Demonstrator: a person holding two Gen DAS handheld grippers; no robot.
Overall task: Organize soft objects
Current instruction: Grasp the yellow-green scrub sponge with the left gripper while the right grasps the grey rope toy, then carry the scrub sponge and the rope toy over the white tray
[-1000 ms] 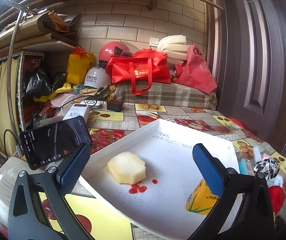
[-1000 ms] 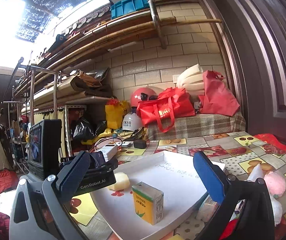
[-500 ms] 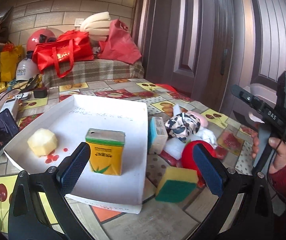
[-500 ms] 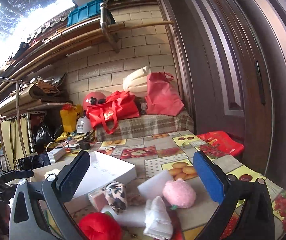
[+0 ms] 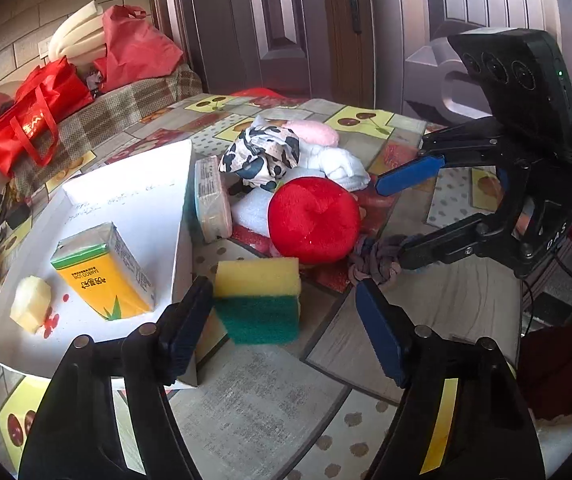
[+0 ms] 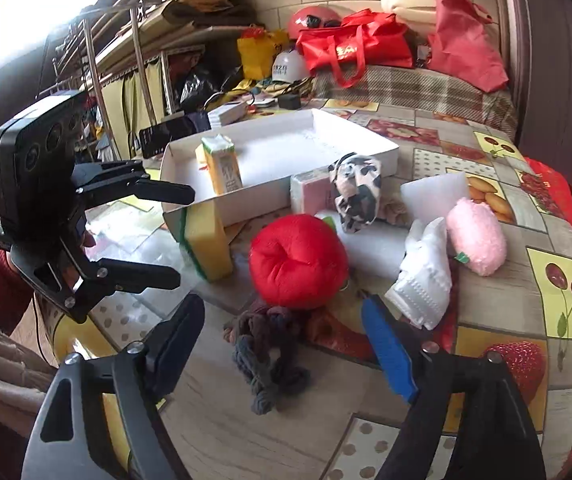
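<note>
We found the left gripper (image 5: 282,312) released, jaws just closing around the yellow-green sponge (image 5: 259,300) beside the white tray (image 5: 134,200). The right gripper (image 6: 282,328) stood released, closing over the grey knotted rope (image 6: 266,356) on the bench (image 6: 286,432).

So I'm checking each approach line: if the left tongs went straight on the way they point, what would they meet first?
Probably the yellow-and-green rectangular kitchen sponge, standing just ahead between the left tongs, which have just been closing; behind it the red plush ball. Depth is unclear.
</note>
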